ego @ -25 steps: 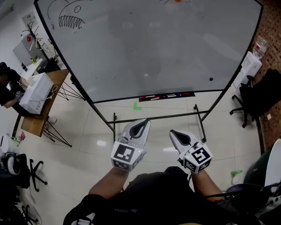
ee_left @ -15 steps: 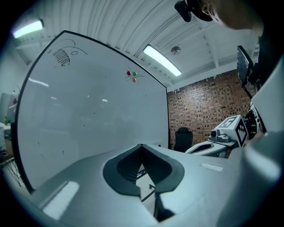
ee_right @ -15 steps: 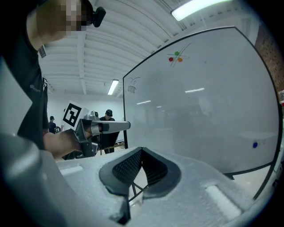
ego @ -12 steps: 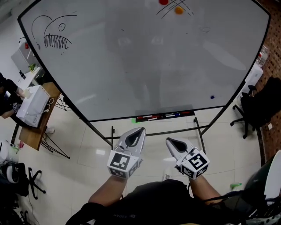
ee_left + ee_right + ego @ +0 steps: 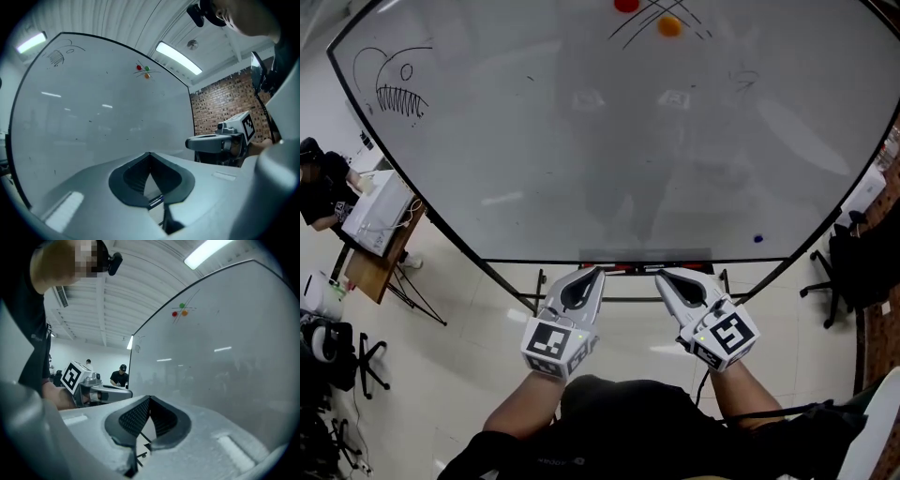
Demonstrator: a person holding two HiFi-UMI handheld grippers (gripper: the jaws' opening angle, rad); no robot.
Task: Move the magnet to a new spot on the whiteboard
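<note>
1. Fingers first: pressed shut tip to tip on the left gripper, with nothing caught between.
2. Same on the right gripper: shut tight and empty.
3. Held side by side just below the bottom edge of the whiteboard, both aimed at the board, tips close to that edge in the head view; cannot tell any contact with it.
4. High on the whiteboard, near its top edge and right of centre: red magnet and orange magnet, sitting on a small cross of drawn lines.
5. Just beside those two, plain only in the gripper views: green magnet, slightly above the orange one.
6. All three well apart from both grippers, far up the whiteboard from its bottom edge; cannot tell which of them is the one to move.
7. Low on the whiteboard, near its right edge: small blue dot, too small to name.
8. In the whiteboard's upper left corner: toothy fish sketch in black line.
9. Along the whiteboard's bottom edge: marker tray with a few pens.
10. Left of the whiteboard: wooden desk bearing a white box, a person seated at it.
11. Right of the whiteboard: dark office chair.
</note>
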